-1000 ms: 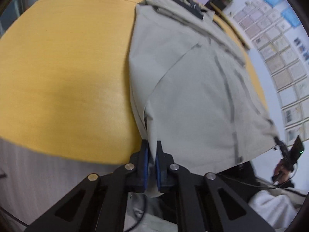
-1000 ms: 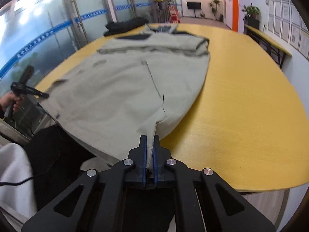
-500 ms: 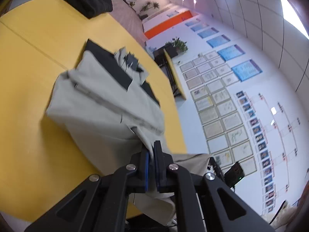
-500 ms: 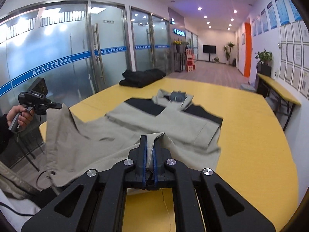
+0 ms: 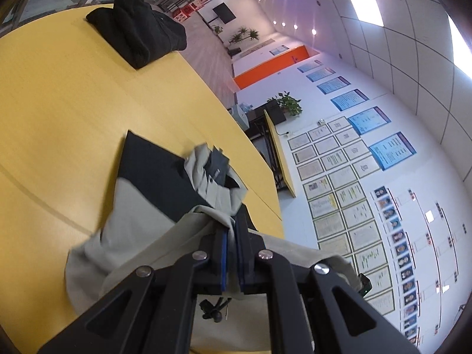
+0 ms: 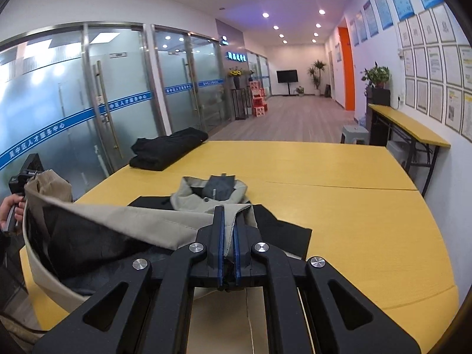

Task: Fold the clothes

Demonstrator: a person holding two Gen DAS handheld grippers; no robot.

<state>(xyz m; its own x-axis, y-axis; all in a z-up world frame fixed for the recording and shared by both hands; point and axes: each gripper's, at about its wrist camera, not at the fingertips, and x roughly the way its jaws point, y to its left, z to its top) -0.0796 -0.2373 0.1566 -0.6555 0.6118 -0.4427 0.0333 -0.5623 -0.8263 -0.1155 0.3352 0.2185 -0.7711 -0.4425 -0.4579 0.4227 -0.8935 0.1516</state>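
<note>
two tools, two garments, one yellow worktop [image 6: 354,206]. left tool [image 5: 231,236] pinched on one corner of the beige-and-black jacket's [image 6: 141,218] hem; right tool [image 6: 228,221] pinched on the other corner. hem stretches in the air between the two, lifted over the jacket's upper part. collar end [image 5: 212,177] lies flat on worktop just ahead of both tools, black shoulder panels showing. second garment, a folded black bundle [image 6: 168,147], sits at the far worktop edge, well apart. a hand [image 6: 11,209] grips the left tool's handle.
</note>
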